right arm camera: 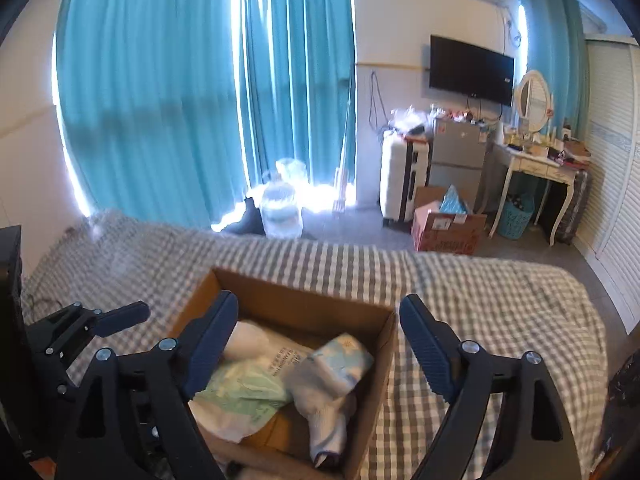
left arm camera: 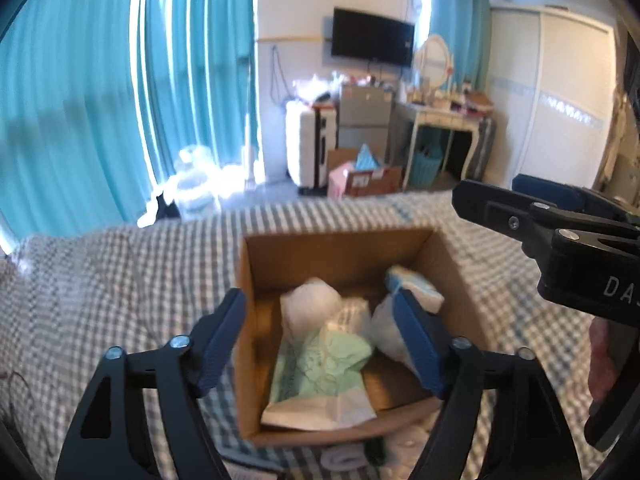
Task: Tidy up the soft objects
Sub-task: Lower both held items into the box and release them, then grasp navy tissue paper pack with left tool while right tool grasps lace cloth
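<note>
Left tool (left arm camera: 320, 340) apart, right tool (right arm camera: 316, 344) apart marked "DA", over cardboard box (left arm camera: 340, 256), packet print unreadable

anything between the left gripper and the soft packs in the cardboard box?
Nothing visible. The left gripper hangs open above the cardboard box, whose top is open, no flap or lid across it. The green pack and white bundles lie exposed below. The right gripper is off to the side.
</note>
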`<state>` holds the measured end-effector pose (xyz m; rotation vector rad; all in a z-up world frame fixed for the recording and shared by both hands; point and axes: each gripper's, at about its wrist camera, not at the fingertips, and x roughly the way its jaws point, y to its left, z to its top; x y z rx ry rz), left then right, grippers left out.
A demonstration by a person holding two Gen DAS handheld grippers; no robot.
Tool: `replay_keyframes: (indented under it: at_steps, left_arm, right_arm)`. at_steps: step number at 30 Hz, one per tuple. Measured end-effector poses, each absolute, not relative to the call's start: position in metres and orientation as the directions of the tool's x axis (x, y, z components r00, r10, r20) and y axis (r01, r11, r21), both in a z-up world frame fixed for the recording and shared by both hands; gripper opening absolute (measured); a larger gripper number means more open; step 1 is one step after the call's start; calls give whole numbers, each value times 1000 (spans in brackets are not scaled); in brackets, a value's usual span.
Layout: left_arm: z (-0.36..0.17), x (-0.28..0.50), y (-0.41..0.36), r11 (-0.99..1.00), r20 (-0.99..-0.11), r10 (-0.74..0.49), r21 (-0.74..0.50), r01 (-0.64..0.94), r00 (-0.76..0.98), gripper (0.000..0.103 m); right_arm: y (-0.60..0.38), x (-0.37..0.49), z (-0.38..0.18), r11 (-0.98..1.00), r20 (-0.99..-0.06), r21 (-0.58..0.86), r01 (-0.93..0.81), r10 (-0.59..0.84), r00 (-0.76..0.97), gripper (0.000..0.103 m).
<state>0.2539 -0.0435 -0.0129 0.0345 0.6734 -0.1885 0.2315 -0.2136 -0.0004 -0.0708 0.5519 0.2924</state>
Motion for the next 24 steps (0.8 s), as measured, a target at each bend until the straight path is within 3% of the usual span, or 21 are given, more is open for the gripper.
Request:
replay_keyframes:
  at_steps: [9,11,12,18,24]
  left_arm:
    - [85,166,-21,990,-428,-110,36,139,897,82]
    - [99,147,-15,991,-400,-98,41,125,911,96]
    - [106,135,-12,992,-389,-96,41,121,916,96]
    - [122,94,2,991,-367,-108,28,128,924,97]
    - [104,65,6,987,-350,-118,63,149,929,97]
  right_arm:
    - [-211,145,89,954,-446,-50,-296,244,861,94]
    - [-210,126,100,951,-439,-50,-304,252,862,96]
    - [-208,118,103,950,-439,-55,-308,254,862,100]
    - [-195,62,116,944,-408,-105,-314,247,879,103]
    - [-188,40,94,946,-415,-111,-305,235,879,103]
